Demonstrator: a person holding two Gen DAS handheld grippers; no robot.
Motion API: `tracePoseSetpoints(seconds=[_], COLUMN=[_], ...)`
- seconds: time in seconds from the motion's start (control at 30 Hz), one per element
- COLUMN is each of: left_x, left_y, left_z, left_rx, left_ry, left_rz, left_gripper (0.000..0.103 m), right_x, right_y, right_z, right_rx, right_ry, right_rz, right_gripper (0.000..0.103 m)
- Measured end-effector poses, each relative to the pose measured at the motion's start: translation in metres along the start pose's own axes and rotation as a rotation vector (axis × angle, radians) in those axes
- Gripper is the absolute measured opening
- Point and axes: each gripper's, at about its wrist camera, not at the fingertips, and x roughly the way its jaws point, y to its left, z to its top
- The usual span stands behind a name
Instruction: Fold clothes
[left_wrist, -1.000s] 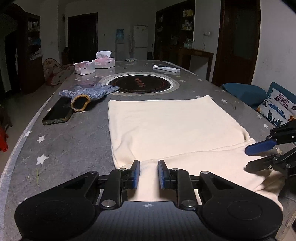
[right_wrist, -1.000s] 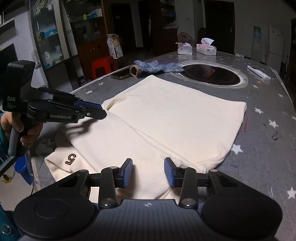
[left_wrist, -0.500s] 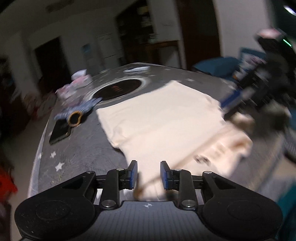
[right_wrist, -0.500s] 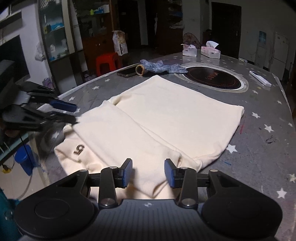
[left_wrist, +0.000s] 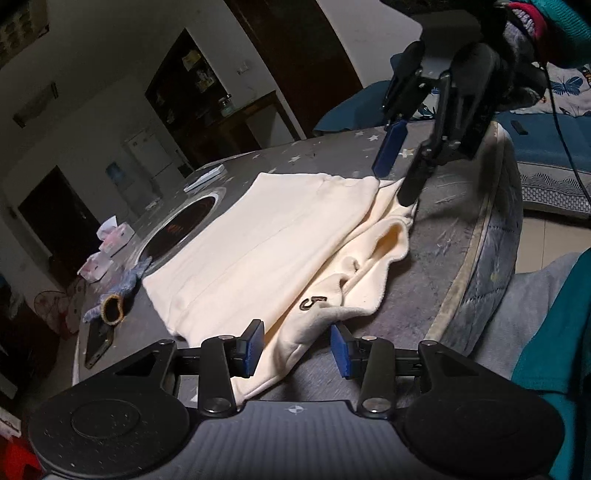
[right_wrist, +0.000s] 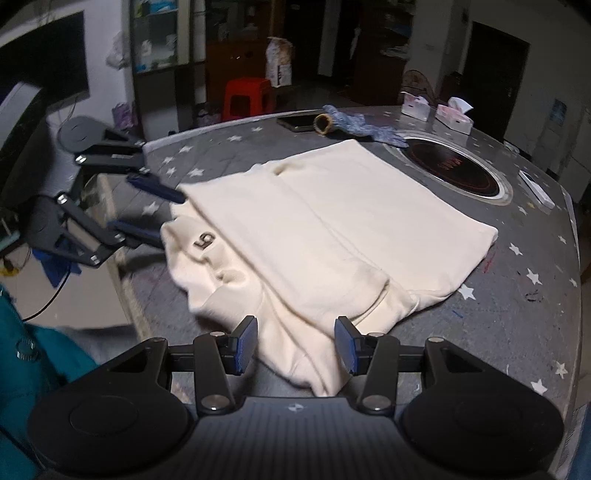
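Observation:
A cream garment (left_wrist: 266, 254) with a small "5" mark (left_wrist: 312, 302) lies partly folded on the grey star-patterned table (left_wrist: 450, 236); it also shows in the right wrist view (right_wrist: 332, 221). My left gripper (left_wrist: 297, 349) is open over the garment's loose near edge, holding nothing. It shows in the right wrist view (right_wrist: 151, 212) at the garment's left corner. My right gripper (right_wrist: 295, 343) is open over the bunched near end, empty. In the left wrist view it (left_wrist: 399, 173) hangs open above the garment's far corner.
A blue knitted glove (right_wrist: 354, 123) and a phone (right_wrist: 299, 122) lie at the table's far side, with tissue boxes (right_wrist: 454, 114), a round inset hob (right_wrist: 450, 166) and a white remote (right_wrist: 535, 188). The table edge (left_wrist: 495, 229) and the person's lap are close by.
Both grippers have opened wider. The left gripper has swung round to the garment's other side and tilted. The garment's near end has slid and bunched, showing the "5" mark.

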Motion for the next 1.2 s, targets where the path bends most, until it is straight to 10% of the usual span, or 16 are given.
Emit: tracePoseSetpoints(seconds=[0.17, 0.4, 0.6, 0.93, 1.13, 1.2], left_x=[0.004, 0.013, 0.031, 0.013, 0.018, 0.019], left_y=[0.012, 0.048, 0.065, 0.051, 0.042, 0.042], left_z=[0.006, 0.023, 0.025, 0.002, -0.008, -0.01], left_rx=[-0.083, -0.274, -0.356, -0.238, -0.111, -0.095], left_ry=[-0.016, -0.044, -0.025, 0.011, 0.042, 0.044], left_rz=[-0.012, -0.057, -0.078, -0.042, 0.002, 0.006], left_gripper=[0.013, 0.009, 0.01, 0.041, 0.04, 0.021], right_x=[0.001, 0.013, 0.039, 0.034, 0.034, 0.034], right_y=[0.014, 0.027, 0.016, -0.028, -0.026, -0.023], right_z=[-0.006, 0.001, 0.009, 0.027, 0.03, 0.028], right_rx=[-0.099, -0.204, -0.155, 0.073, 0.063, 0.06], right_ry=[0.001, -0.074, -0.069, -0.071, -0.076, -0.078], right_rz=[-0.013, -0.022, -0.003, 0.102, 0.088, 0.08], right_gripper=[0.056, 0.056, 0.032, 0.013, 0.012, 0.011])
